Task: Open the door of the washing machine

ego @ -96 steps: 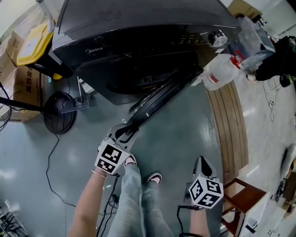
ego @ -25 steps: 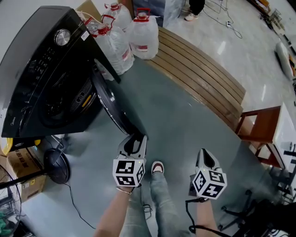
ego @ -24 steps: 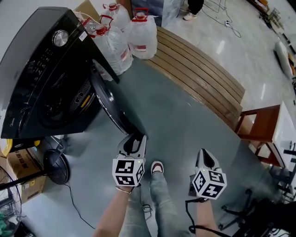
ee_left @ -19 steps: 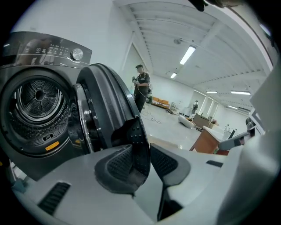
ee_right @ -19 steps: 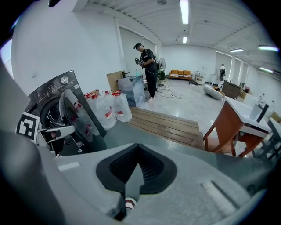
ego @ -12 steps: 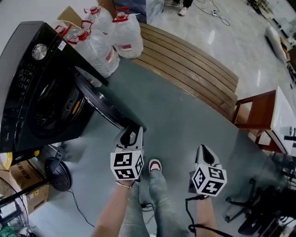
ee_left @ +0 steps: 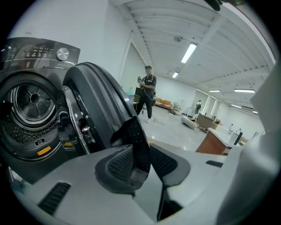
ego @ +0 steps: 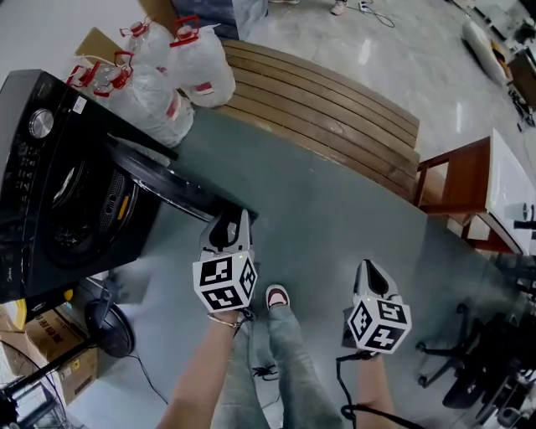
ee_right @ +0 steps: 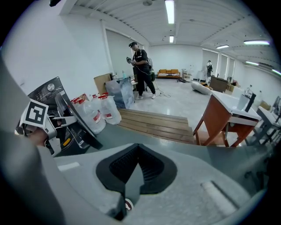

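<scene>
Head view: our left gripper clamps the door, now swung wider than a second ago, so opening looks nearly done; our right gripper hangs closed, empty.

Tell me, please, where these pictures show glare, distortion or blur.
Head view: the glossy floor shows white streaks of glare; otherwise sharp. Left gripper view: strong fisheye with black corners; the washing machine door bulges. Right gripper view: the same round frame; the ceiling lamp is blown out white, and the bench curves.
</scene>
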Available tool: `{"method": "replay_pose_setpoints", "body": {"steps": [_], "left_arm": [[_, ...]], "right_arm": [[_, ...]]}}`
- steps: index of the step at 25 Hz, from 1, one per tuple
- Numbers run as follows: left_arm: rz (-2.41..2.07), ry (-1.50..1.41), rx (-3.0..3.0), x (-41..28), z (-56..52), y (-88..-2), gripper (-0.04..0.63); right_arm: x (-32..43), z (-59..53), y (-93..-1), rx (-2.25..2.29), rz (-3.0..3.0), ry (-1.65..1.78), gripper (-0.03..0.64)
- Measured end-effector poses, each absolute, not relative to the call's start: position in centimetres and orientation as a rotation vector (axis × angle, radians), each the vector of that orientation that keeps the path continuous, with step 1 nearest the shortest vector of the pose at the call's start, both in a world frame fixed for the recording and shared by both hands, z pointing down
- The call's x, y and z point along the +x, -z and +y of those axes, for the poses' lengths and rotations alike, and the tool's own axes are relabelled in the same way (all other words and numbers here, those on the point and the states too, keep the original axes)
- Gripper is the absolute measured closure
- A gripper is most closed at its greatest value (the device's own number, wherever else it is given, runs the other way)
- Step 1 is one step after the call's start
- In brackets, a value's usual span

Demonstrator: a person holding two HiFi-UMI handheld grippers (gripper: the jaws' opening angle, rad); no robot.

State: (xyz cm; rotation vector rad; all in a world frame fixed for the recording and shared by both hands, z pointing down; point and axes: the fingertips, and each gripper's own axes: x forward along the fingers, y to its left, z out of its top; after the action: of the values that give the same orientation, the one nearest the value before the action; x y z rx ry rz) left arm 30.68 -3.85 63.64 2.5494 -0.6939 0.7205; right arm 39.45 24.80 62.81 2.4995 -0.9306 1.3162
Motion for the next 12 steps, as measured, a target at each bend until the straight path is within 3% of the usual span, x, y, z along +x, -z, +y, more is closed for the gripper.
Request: {"method": "replay_pose_setpoints", "body": {"steps": [12], "left_arm": [[-0.732,-0.73,2.558,34.4,-4.5,-63.5,0.486]], "right_arm": [[40.6,28.5,-63.2,2.557,-0.845,-1.338,0.612]]}}
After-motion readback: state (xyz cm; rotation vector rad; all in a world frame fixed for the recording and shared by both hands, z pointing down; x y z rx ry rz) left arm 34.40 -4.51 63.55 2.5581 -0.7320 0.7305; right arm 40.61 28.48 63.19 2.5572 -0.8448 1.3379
